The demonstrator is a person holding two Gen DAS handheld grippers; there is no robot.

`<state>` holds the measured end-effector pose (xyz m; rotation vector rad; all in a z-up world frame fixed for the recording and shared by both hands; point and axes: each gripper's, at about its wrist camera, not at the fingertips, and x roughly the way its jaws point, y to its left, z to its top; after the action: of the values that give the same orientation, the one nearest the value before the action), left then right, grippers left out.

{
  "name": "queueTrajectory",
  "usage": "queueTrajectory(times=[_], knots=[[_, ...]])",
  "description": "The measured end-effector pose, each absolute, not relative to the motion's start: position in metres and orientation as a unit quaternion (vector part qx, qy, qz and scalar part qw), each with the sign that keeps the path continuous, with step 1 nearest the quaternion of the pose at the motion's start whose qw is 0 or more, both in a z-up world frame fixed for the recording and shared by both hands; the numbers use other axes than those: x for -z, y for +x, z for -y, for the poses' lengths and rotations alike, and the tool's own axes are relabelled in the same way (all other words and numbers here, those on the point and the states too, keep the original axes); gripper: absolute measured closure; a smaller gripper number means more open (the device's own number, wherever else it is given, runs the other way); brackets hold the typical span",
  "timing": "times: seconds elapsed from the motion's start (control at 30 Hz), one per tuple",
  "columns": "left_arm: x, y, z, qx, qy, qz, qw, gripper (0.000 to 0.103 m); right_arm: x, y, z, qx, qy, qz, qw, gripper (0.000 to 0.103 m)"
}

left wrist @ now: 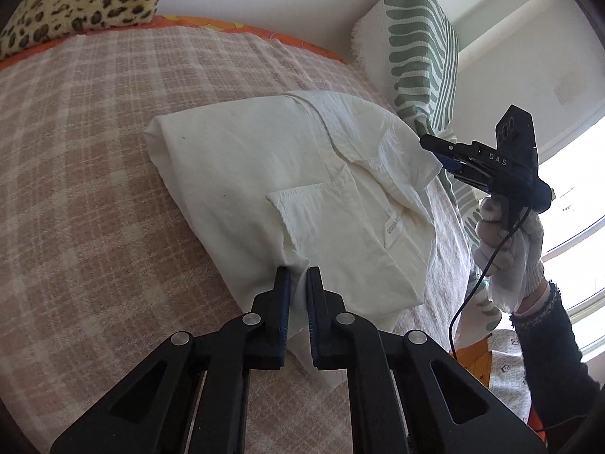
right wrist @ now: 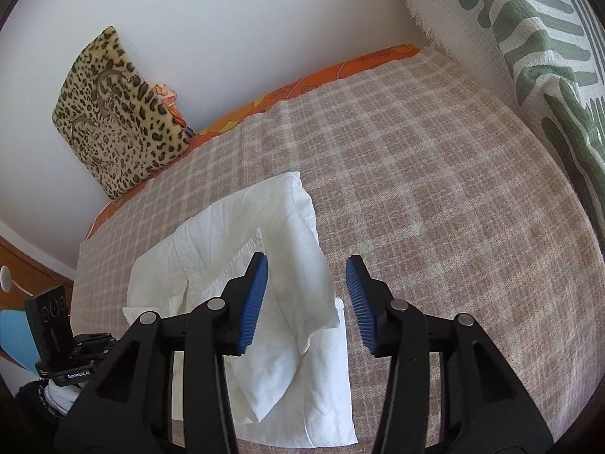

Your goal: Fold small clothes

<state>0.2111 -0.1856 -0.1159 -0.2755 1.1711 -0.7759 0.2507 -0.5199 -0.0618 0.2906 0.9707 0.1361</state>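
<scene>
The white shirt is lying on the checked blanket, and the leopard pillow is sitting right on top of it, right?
Not quite. The white shirt does lie on the checked blanket, but the leopard pillow is not on top of it. It leans against the wall at the blanket's far edge, apart from the shirt. The right wrist view shows this.

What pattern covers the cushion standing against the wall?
Leopard print on the cushion; clearest in the right wrist view.
</scene>
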Motion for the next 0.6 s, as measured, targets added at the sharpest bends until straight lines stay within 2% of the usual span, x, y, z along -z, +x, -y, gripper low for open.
queueTrajectory(times=[0.03, 0.3, 0.43, 0.5, 0.6], knots=[[0.113, 0.209, 0.183, 0.357, -0.124, -0.533, 0.757, 0.098, 0.063, 0.252, 0.517, -0.066, 0.135, -0.475, 0.867, 0.098], [0.09, 0.203, 0.171, 0.372, -0.113, -0.515, 0.764, 0.101, 0.035, 0.227, 0.516, -0.1, 0.177, -0.458, 0.865, 0.1], [0.087, 0.2, 0.168, 0.363, -0.091, -0.508, 0.775, 0.101, 0.064, 0.219, 0.537, -0.062, 0.192, -0.486, 0.85, 0.1], [0.085, 0.198, 0.171, 0.365, -0.08, -0.507, 0.777, 0.101, 0.084, 0.22, 0.54, -0.039, 0.174, -0.497, 0.849, 0.1], [0.081, 0.193, 0.178, 0.363, -0.057, -0.502, 0.783, 0.101, 0.093, 0.225, 0.525, -0.015, 0.091, -0.503, 0.86, 0.099]])
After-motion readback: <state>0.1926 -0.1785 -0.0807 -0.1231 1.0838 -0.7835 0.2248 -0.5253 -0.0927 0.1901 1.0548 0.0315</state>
